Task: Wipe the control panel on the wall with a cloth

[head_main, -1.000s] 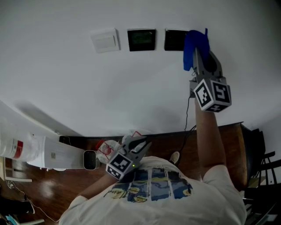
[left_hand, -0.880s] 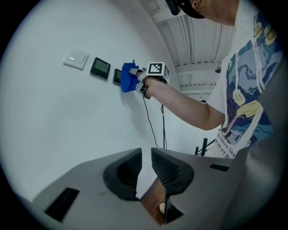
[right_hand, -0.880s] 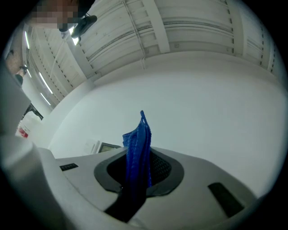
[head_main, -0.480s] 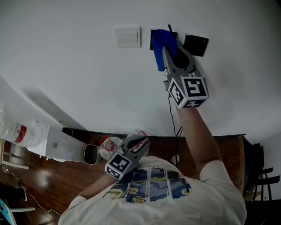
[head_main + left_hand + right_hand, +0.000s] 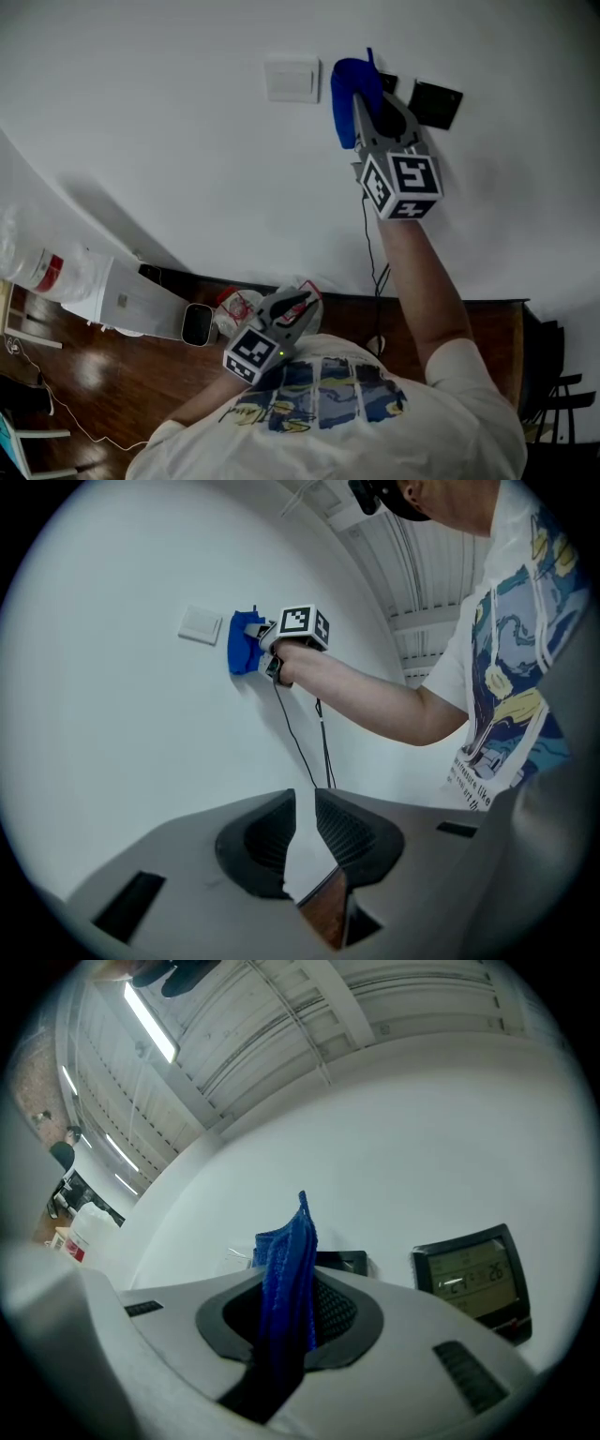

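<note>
Closest, bottom centre of the head view: person's printed shirt (image 5: 323,398), with the left gripper (image 5: 298,302) held low just in front of the chest. Its own view shows the left gripper (image 5: 298,797) jaws with only a thin gap between them and nothing in it, just wall and a strip of brown wood visible through.

Below it, across the lower half of the head view, is a dark wooden top (image 5: 469,323). A white boxy appliance (image 5: 131,305) sits at lower left, and a red-and-white packet (image 5: 239,305) is beside the left gripper.

A black cable (image 5: 367,244) hangs down the wall (image 5: 169,150) under the raised right arm.

Farthest, upper centre: the right gripper (image 5: 367,105) is up at the wall, jaws clamped on a blue cloth (image 5: 351,89). In the right gripper view the blue cloth (image 5: 289,1260) stands upright, pinched between the pads of the right gripper (image 5: 292,1290).

The cloth lies over most of the middle control panel (image 5: 387,82), leaving only its right edge showing. It looks pressed to it in the left gripper view (image 5: 242,647).

White switch plate (image 5: 292,79) sits just left of the cloth. A second black panel (image 5: 436,103) sits just right, uncovered, with its display lit (image 5: 471,1274).
</note>
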A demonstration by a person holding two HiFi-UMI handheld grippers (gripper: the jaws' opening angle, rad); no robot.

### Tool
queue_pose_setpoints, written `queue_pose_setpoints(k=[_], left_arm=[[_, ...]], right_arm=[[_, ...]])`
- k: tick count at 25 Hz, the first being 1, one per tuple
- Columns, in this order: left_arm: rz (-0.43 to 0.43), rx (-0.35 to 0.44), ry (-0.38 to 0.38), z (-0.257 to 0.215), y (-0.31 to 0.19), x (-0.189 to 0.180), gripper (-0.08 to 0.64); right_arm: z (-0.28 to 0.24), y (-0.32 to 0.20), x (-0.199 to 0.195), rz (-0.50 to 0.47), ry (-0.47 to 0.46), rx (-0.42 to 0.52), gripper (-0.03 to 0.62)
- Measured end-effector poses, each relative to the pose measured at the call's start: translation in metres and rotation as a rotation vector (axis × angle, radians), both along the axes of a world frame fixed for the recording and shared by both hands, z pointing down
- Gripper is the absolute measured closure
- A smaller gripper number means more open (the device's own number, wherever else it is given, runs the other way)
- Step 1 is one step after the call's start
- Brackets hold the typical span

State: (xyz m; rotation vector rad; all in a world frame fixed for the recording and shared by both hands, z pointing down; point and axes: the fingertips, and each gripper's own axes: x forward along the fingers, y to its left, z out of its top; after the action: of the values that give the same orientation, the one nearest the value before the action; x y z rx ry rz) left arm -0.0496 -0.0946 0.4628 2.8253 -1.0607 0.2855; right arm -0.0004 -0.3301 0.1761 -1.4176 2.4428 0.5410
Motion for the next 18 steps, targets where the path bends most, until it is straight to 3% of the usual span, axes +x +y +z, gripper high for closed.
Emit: queue_pose_setpoints(k=[18], left_arm=[[0.094,-0.001,-0.008,0.002,-0.003,0.027,0.503]], right_arm=[[-0.002,0.005,0.065,0.110,-0.017,0.007,0.500]])
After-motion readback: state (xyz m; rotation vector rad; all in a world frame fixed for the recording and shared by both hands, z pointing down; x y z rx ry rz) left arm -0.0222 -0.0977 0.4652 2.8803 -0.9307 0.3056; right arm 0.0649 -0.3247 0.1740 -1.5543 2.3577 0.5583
